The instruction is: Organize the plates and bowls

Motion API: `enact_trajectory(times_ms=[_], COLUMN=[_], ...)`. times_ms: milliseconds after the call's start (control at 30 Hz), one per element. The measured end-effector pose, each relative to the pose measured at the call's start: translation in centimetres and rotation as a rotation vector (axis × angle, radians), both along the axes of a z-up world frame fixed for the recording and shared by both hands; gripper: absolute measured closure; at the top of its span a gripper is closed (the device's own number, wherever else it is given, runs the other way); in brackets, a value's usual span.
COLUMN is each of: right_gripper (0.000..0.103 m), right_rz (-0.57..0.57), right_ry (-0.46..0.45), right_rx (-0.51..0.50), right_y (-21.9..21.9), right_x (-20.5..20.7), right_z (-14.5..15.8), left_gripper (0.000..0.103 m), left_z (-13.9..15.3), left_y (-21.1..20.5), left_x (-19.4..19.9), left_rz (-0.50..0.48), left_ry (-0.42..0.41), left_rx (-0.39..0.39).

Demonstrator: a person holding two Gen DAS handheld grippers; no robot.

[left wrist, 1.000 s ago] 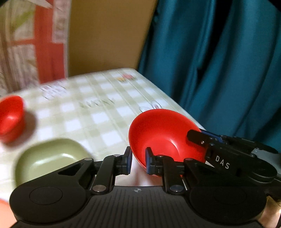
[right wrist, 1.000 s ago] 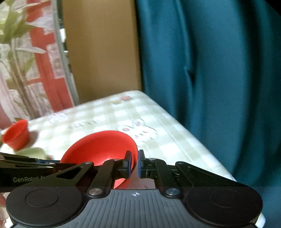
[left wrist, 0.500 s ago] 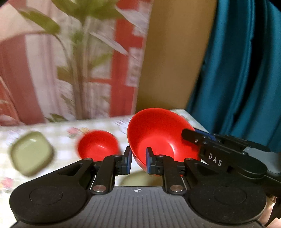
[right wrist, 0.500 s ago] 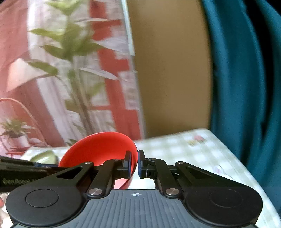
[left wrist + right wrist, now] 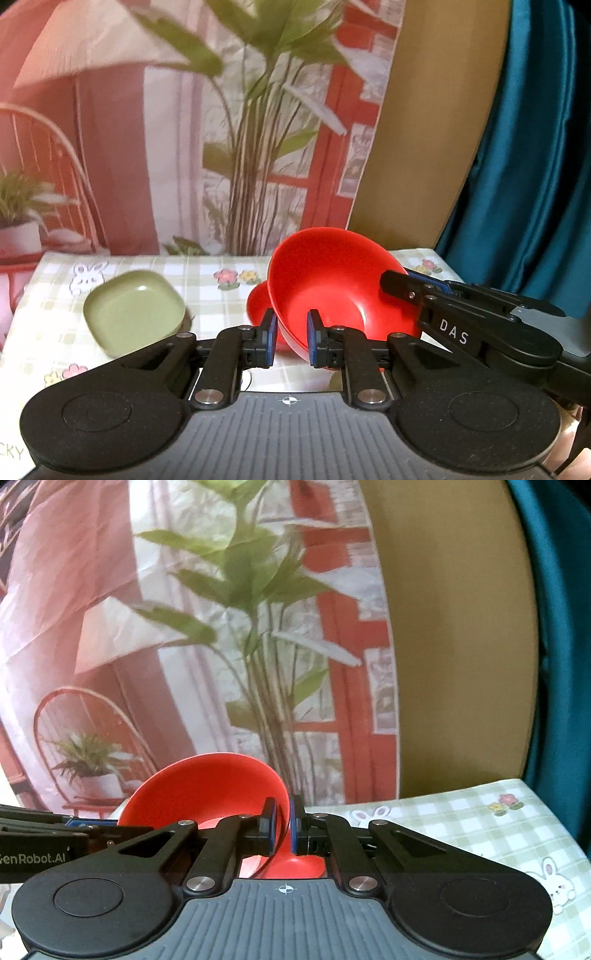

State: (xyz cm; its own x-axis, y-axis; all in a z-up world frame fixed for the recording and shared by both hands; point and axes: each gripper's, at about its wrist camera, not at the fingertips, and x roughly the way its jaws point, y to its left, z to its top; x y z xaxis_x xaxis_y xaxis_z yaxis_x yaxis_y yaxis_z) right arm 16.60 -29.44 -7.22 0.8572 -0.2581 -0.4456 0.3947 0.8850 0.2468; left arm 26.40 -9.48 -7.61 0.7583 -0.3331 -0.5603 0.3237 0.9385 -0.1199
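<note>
1. I count two red bowls: a large red bowl (image 5: 332, 291) held up above the tabletop (image 5: 207, 269), and a second red bowl (image 5: 258, 302) peeking out just behind its lower left side, mostly hidden.
2. I count one green dish (image 5: 135, 314), sitting on the checked tabletop to the left, apart from the bowls.
3. My left hand-held gripper (image 5: 291, 341) is clamped on the near rim of the large red bowl, one pad inside and one outside.
4. My right hand-held gripper (image 5: 282, 829) pinches the same bowl's rim at its right side; from the left wrist view its fingers (image 5: 410, 286) reach in from the right.
5. The bowl is tilted, its opening turned towards the left camera.
6. Behind the tabletop I see one printed backdrop (image 5: 184, 129) and one teal curtain (image 5: 535, 166).
</note>
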Motion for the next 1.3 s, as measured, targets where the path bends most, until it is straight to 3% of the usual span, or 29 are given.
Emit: enact_trajectory(times_ms=[333, 800, 1300], right_gripper=[0.097, 0.097, 0.096], right_rz=[0.004, -0.012, -0.004], right_ry=[0.056, 0.129, 0.222], right_rx=[0.034, 0.024, 0.011], right_y=[-0.1, -5.0, -5.9], right_x=[1.7, 7.8, 10.9], right_z=[-3.7, -8.1, -12.1], left_gripper=[0.085, 0.085, 0.085], left_z=[-3.8, -7.4, -10.2], left_y=[0.2, -1.4, -2.8], left_x=[2.6, 11.5, 13.6], left_rz=[-0.015, -0.01, -0.013], left_ry=[0.058, 0.114, 0.145], left_rx=[-0.021, -0.062, 0.03])
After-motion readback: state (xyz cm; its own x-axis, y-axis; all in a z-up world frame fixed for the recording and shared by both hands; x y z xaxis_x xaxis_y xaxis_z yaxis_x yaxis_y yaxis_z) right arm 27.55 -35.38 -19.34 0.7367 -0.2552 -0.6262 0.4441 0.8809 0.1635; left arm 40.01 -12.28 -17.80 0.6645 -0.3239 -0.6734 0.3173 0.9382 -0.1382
